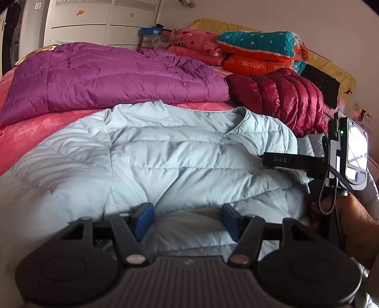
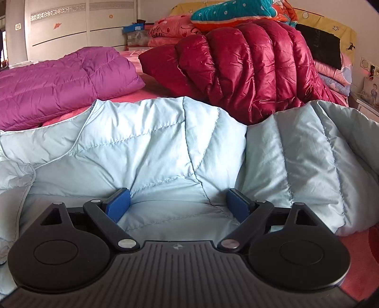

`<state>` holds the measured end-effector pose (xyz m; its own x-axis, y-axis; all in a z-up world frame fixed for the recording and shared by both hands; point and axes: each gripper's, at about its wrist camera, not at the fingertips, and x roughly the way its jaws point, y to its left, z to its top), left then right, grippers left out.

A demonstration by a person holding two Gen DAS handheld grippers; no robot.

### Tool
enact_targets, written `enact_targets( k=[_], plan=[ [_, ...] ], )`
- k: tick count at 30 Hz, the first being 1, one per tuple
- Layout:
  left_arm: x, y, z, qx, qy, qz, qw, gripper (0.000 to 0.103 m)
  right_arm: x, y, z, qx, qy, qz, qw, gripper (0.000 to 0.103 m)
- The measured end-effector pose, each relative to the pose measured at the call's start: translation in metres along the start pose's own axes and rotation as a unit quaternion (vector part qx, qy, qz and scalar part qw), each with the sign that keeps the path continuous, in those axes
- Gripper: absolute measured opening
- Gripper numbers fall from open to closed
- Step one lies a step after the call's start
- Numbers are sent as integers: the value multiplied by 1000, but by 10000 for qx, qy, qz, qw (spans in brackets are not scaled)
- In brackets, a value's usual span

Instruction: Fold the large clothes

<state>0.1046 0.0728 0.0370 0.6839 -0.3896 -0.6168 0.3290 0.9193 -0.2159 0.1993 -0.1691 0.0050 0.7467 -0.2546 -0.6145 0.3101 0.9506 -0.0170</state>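
Both grippers sit right over the pale blue puffer jacket [image 2: 146,151] at the bed's near edge: left gripper [image 1: 187,219] parted around a fabric fold, not pinching, right gripper [image 2: 178,205] wide open over it. Further back, a purple jacket [image 1: 106,78] and maroon jacket [image 2: 248,68] lie on the pink bedspread [image 1: 28,132].

Both wrist views look low and close across the pale blue jacket [image 1: 184,151] toward the same bedding

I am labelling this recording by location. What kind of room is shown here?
Most likely a home bedroom: puffer jackets lie on a bed with a pink cover, folded quilts are stacked by a yellow headboard, and a white wardrobe stands behind.
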Motion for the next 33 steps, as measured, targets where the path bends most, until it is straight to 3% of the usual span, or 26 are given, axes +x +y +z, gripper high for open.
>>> enact_targets(
  k=[3,8,12,18,22,33],
  plan=[
    [-4,0,-1,30,-66,-46,10000,63,-7,-3,1,90,28,-21,10000,103],
    [-16,1,-1,42,-242,-207,9995,63,-61,-13,-6,479,-241,-10,9986,103],
    [-31,1,1,56,-512,-364,9980,63,-108,-28,-29,743,-388,72,9965,103],
    [-65,0,-3,244,-959,-423,9942,63,-153,-33,-68,775,-191,-12,9968,103],
    [-84,2,-12,366,-1083,-216,9932,63,-170,-32,-80,651,-105,40,9978,103],
    [-148,29,-47,-63,-1186,608,9911,63,-224,-2,-118,115,-111,308,9994,103]
  ],
)
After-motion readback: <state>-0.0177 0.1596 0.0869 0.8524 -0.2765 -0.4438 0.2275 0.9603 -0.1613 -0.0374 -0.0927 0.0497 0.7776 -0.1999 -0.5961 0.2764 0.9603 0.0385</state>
